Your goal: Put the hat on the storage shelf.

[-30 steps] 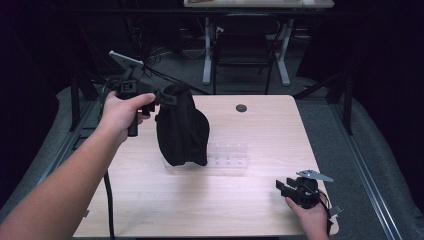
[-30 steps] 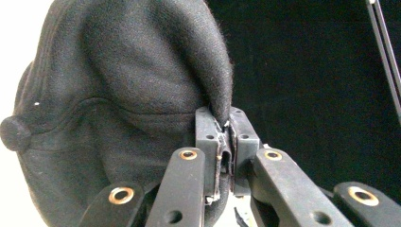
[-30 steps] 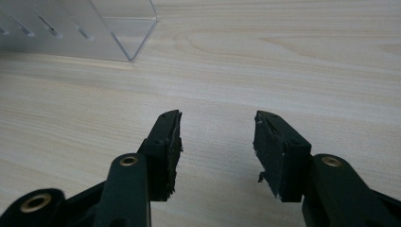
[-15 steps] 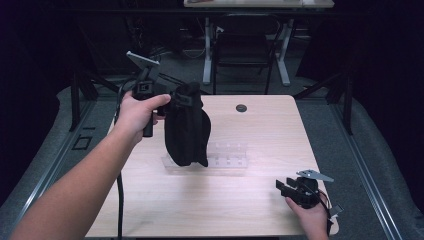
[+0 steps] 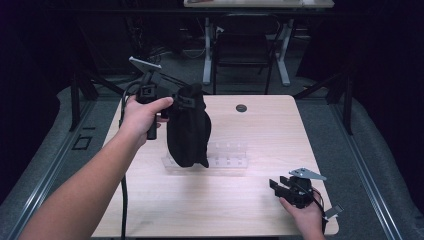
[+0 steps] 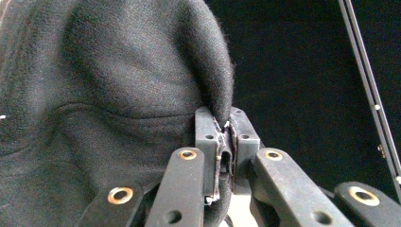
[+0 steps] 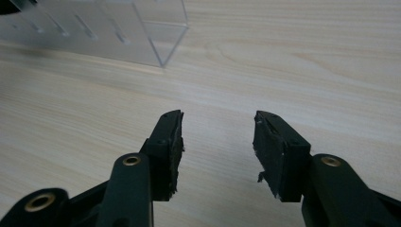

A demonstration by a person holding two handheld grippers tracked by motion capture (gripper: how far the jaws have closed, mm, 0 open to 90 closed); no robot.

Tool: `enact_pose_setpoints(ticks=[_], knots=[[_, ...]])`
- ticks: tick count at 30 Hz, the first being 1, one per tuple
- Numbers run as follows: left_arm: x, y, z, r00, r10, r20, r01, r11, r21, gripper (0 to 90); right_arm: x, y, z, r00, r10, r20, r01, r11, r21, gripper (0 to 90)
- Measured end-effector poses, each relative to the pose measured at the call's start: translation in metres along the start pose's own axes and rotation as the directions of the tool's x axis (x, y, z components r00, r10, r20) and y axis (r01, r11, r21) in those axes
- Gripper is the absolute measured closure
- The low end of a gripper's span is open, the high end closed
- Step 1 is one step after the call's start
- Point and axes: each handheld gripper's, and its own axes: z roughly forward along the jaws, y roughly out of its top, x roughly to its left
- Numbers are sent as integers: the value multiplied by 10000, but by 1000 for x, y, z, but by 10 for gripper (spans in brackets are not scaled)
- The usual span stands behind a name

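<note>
A black cloth bag (image 5: pixel 188 129) hangs above the middle of the wooden table (image 5: pixel 260 130). My left gripper (image 5: pixel 184 101) is shut on a fold at its top edge, and that pinched black fabric (image 6: pixel 142 85) bulges over the closed jaws in the left gripper view. The bag's bottom hangs over the left end of a clear plastic rack (image 5: pixel 226 156). My right gripper (image 5: pixel 277 186) rests low near the table's front right corner. It stands open with nothing between its pads (image 7: pixel 169 142), pointing toward the rack's corner (image 7: pixel 161 40).
A small dark round grommet (image 5: pixel 241 108) sits in the table near its far edge. A black chair (image 5: pixel 245 47) and desk legs stand behind the table. A cable (image 5: pixel 123 200) trails down from the left gripper along the forearm.
My left gripper has carried the bag to the right and a little higher. The right gripper has stayed still and open.
</note>
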Motion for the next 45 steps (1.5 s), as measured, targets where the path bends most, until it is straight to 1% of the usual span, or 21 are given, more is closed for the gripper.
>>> enact_pose_setpoints(ticks=[4,6,7,10,11,12,13,16,18,23,24,26,29,32,34,35,36,40,42,43,45], knots=[[1,-1,2,9999,84,138,-85,10000,49,852,9,9,-3,9996,-226,-163,225,9997,-37,548],[1,-1,2,9998,101,157,-102,9999,63,852,12,11,-3,9995,-279,-139,278,9996,-43,548],[0,-2,2,9998,105,167,-106,9999,62,852,18,17,-1,9980,-604,-176,605,9981,75,549],[0,-2,3,9998,59,190,-61,10000,71,851,26,25,3,9968,-741,-292,742,9972,26,553],[-1,-2,3,9998,59,181,-61,10000,76,851,29,29,4,9960,-835,-331,838,9964,99,553],[-1,-2,3,9998,59,181,-61,10000,76,850,31,33,5,9936,-1061,-397,1072,9939,253,553],[-1,-2,2,9998,53,182,-54,10000,77,851,36,34,9,9944,-879,-584,879,9961,-25,554],[-1,-2,2,9998,71,170,-72,9999,91,850,45,43,14,9901,-1165,-784,1175,9930,76,554],[-1,-3,2,9998,131,166,-133,9999,106,850,53,47,17,9876,-1316,-861,1321,9912,-1,554],[-2,-3,3,9998,83,186,-84,9999,90,849,72,59,25,9756,-1771,-1296,1794,9837,69,553],[-2,-3,3,9998,76,200,-78,9999,101,849,72,59,25,9756,-1771,-1296,1794,9837,69,553],[-3,-2,4,9997,114,196,-117,9998,131,849,82,65,29,9701,-1910,-1496,1958,9805,181,561],[-4,-2,5,9997,158,169,-161,9998,152,848,92,71,32,9629,-2080,-1721,2145,9765,197,579],[-4,-2,5,9997,157,161,-160,9998,145,847,104,77,36,9571,-2059,-2038,2155,9762,261,600],[-4,-2,5,9998,159,154,-161,9998,140,847,110,79,39,9507,-2140,-2246,2267,9734,322,612],[-4,-2,5,9998,159,154,-161,9998,140,847,110,79,39,9507,-2140,-2246,2267,9734,322,612],[-3,-1,5,9997,173,155,-174,9998,120,846,117,81,41,9432,-2286,-2410,2441,9691,362,620],[-4,-1,6,9996,203,188,-205,9997,141,846,131,84,45,9309,-2481,-2681,2662,9634,329,630],[-4,-1,6,9996,205,189,-207,9997,145,846,136,84,46,9287,-2535,-2705,2712,9621,296,632],[-5,-1,7,9997,155,198,-157,9998,131,846,137,84,46,9258,-2580,-2762,2756,9609,263,632],[-5,-1,8,9995,223,202,-226,9996,150,845,142,85,47,9198,-2709,-2839,2907,9564,293,632]])
